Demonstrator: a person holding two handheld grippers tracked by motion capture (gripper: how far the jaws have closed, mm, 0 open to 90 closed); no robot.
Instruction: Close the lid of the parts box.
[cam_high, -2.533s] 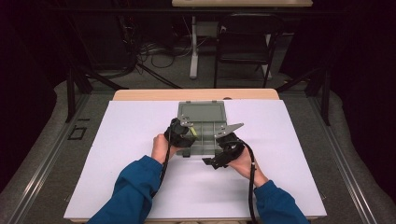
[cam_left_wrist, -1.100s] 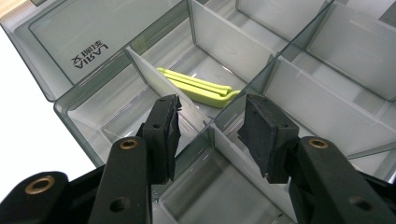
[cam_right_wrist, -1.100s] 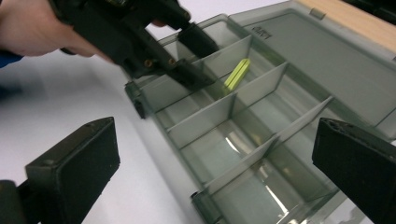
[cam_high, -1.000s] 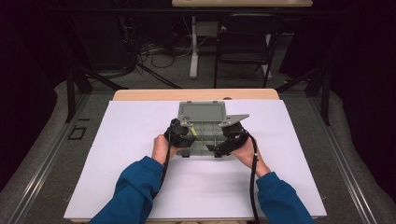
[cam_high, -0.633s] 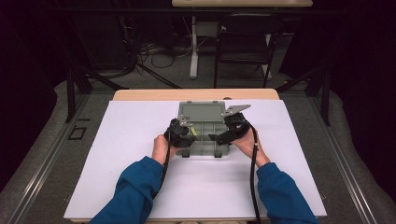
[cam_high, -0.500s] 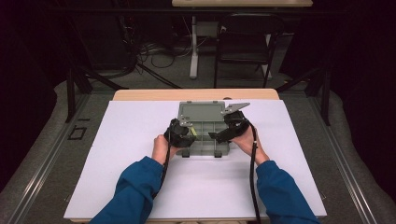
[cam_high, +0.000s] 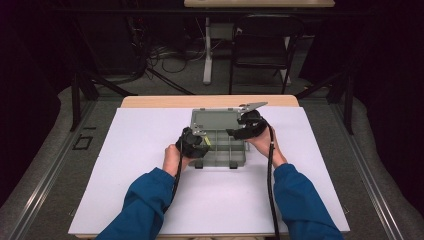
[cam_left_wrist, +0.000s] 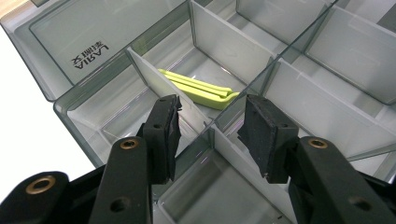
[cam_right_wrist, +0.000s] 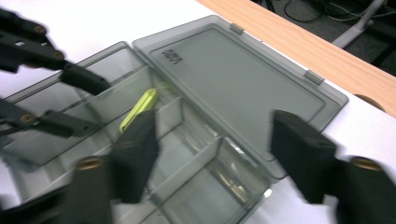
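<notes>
The organizer box was smoky translucent grey, its open lid the same tint with small dark lettering. A lime-green clip lay in one compartment. The left gripper and right gripper were black. The tabletop was white, with a light wood edge; the sleeves were blue.
</notes>
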